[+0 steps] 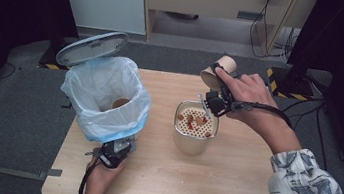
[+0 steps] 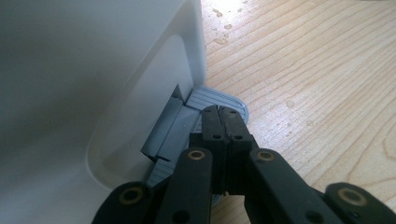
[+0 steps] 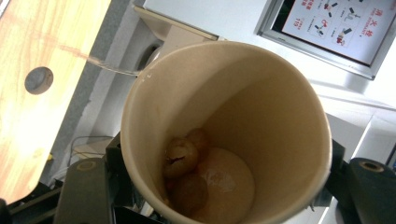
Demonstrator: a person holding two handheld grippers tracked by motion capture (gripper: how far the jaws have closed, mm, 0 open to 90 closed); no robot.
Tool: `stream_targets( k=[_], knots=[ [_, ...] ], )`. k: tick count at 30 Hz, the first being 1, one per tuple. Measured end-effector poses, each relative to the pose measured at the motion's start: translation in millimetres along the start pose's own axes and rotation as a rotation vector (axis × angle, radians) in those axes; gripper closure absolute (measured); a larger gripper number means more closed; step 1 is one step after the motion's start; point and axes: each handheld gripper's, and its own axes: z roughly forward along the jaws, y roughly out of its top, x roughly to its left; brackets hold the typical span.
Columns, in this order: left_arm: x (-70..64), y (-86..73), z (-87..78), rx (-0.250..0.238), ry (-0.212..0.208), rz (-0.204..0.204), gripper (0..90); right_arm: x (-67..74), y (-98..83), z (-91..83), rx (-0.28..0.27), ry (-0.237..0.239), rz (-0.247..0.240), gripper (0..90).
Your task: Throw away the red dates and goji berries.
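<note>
Cup (image 3: 224, 135) sits clamped in right claw (image 1: 215, 100), tipped above the strainer pot (image 1: 195, 125).

Overall light: you work under even light from above; the table (image 1: 229, 185) reads bright, the room's left and right edges fall almost black.
Shadows: you see a soft, short one beneath the strainer pot (image 1: 195, 130).
Glare: in your left gripper view the wood burns out white at the top edge.
Focus: the white bin wall (image 2: 70, 93) there is a smooth, dim blur.
Right gripper view: the paper cup (image 3: 280, 116) is sharp inside, its base shaded; the background is washed out.
Distortion: none you can tell.
</note>
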Motion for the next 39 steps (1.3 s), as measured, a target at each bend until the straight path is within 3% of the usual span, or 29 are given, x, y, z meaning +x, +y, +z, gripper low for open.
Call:
stream_targets(
  k=[1, 2, 5, 6, 11, 14, 16, 18, 22, 24, 26, 27, 28, 30, 31, 32, 33, 36, 37, 38, 39],
  knots=[
    [0.2, 0.0, 0.1, -0.001, -0.002, -0.001, 88.8, 2.5, 2.0, -0.5, -0.004, 0.009, -0.023, 32.2],
    [0.2, 0.0, 0.1, -0.001, -0.002, -0.001, 88.8, 3.1, 2.3, -1.0, -0.009, 0.017, -0.017, 32.0],
    [0.0, 0.0, 0.1, -0.001, -0.001, -0.001, 88.8, -1.2, -3.8, -1.5, -0.001, 0.002, 0.063, 31.9],
    [0.0, 0.0, 0.1, -0.001, 0.000, 0.000, 88.8, -1.6, -4.5, -2.1, 0.006, 0.008, 0.067, 31.9],
    [0.1, 0.0, 0.1, -0.001, -0.001, 0.000, 88.8, 5.6, 0.5, -2.7, -0.013, 0.021, 0.020, 31.8],
    [-0.5, 0.0, 0.1, -0.002, 0.003, 0.000, 88.8, 6.4, 0.4, -1.7, -0.012, 0.021, 0.023, 31.7],
    [0.0, 0.0, 0.1, -0.002, 0.001, 0.003, 88.8, 5.5, -2.7, 0.1, 0.002, 0.016, 0.051, 31.7],
    [0.3, 0.0, 0.1, -0.002, -0.002, 0.001, 88.8, 11.7, 2.6, 0.3, -0.020, 0.042, 0.000, 31.7],
    [-0.4, -0.1, 0.1, -0.002, 0.002, -0.001, 88.8, 5.4, -3.3, 0.1, 0.003, 0.022, 0.074, 31.7],
    [0.3, -0.1, 0.1, -0.002, -0.002, 0.002, 88.8, 12.2, 0.9, 0.4, -0.021, 0.056, 0.031, 31.7],
    [0.3, -0.1, 0.1, -0.002, -0.002, 0.001, 88.8, 14.2, 2.5, 0.3, -0.024, 0.058, 0.018, 31.7],
    [0.0, 0.0, 0.1, -0.002, 0.000, 0.000, 88.8, 13.9, 1.8, -0.1, -0.027, 0.058, 0.056, 31.7],
    [0.1, -0.1, 0.2, -0.002, 0.000, 0.001, 88.8, 8.9, -5.0, -0.2, -0.030, 0.056, 0.167, 31.6],
    [0.1, -0.1, 0.1, -0.002, -0.001, 0.001, 88.8, 7.8, -11.9, 0.9, -0.041, 0.069, 0.264, 31.3],
    [0.1, -0.1, 0.1, -0.002, -0.001, 0.001, 88.8, 7.8, -11.9, 0.9, -0.041, 0.069, 0.264, 31.3],
    [0.0, -0.1, 0.1, -0.002, 0.000, 0.000, 88.8, 10.3, -16.7, 1.4, -0.056, 0.108, 0.323, 31.2],
    [0.2, -0.1, 0.1, -0.002, -0.002, 0.001, 88.8, 10.3, -16.7, 1.4, -0.056, 0.108, 0.323, 31.2],
    [-0.2, -0.1, 0.1, -0.002, 0.001, -0.002, 88.8, 14.3, -24.8, 2.4, -0.069, 0.142, 0.418, 31.2],
    [-0.2, -0.1, 0.1, -0.002, 0.001, -0.002, 88.8, 14.3, -24.8, 2.4, -0.069, 0.142, 0.418, 31.2],
    [0.6, 0.1, 0.1, -0.002, 0.001, 0.009, 88.8, 14.5, -27.6, 3.0, -0.076, 0.151, 0.451, 31.2],
    [0.5, 0.1, 0.2, -0.002, -0.001, 0.008, 88.8, 15.9, -33.1, 3.8, -0.095, 0.172, 0.538, 31.2]
  ],
)
